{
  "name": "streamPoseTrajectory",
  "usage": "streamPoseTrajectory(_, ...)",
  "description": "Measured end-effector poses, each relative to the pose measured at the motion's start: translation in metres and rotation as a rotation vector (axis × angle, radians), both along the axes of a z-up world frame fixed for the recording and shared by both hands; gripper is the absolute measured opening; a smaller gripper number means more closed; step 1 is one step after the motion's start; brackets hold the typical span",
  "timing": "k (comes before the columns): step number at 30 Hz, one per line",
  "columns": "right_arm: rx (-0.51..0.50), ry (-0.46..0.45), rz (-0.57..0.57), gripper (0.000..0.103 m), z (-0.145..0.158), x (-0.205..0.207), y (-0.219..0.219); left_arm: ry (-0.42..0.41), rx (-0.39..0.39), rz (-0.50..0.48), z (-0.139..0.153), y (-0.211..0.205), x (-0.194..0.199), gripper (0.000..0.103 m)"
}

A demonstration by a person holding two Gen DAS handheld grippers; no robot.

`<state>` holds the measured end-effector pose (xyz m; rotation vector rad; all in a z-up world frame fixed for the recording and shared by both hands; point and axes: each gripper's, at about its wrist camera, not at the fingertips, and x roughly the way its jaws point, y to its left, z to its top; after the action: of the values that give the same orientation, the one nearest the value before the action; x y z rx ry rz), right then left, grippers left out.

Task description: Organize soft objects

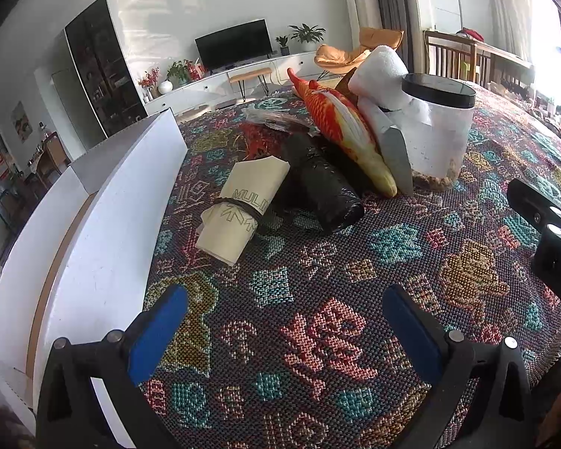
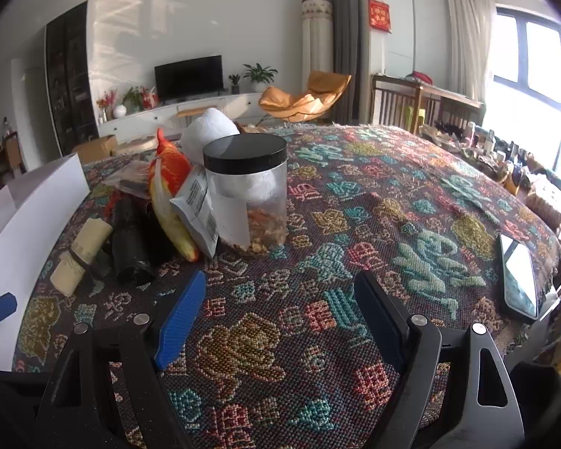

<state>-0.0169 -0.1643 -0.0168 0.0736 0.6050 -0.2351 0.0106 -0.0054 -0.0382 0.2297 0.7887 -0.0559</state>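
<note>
Both my claws hang released over the patterned table cloth [image 1: 318, 262], nothing between the pads: left claw [image 1: 286, 321], right claw [image 2: 280, 299]. Soft pile sits toward the table's left edge beside the white box [image 1: 131, 202]: cream fabric roll [image 1: 243, 205], black roll [image 1: 318, 187], fish plush [image 1: 340, 123], white towel [image 1: 377, 71] touching the jar [image 2: 250, 194]. Phone [image 2: 520, 277] lies at the right edge.

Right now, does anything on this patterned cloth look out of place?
Yes. The clear black-lidded jar holding food stands among soft things, with a grey packet and orange fish plush leaning on it. It is rigid, not soft.
</note>
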Motion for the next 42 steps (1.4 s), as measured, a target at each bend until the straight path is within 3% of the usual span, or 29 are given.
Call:
streamPoseTrajectory(16, 0.010, 0.009, 0.000, 0.084, -0.004, 0.002, 0.000, 0.051, 0.034, 0.021, -0.018, 0.001, 0.008, 0.103)
streamPoseTrajectory(25, 0.018, 0.025, 0.006, 0.084, -0.004, 0.005, 0.000, 0.146, 0.053, 0.041, -0.045, 0.006, 0.024, 0.103)
streamPoseTrajectory(42, 0.027, 0.035, 0.009, 0.084, -0.005, 0.006, -0.001, 0.196, -0.071, 0.045, -0.055, 0.041, 0.049, 0.103)
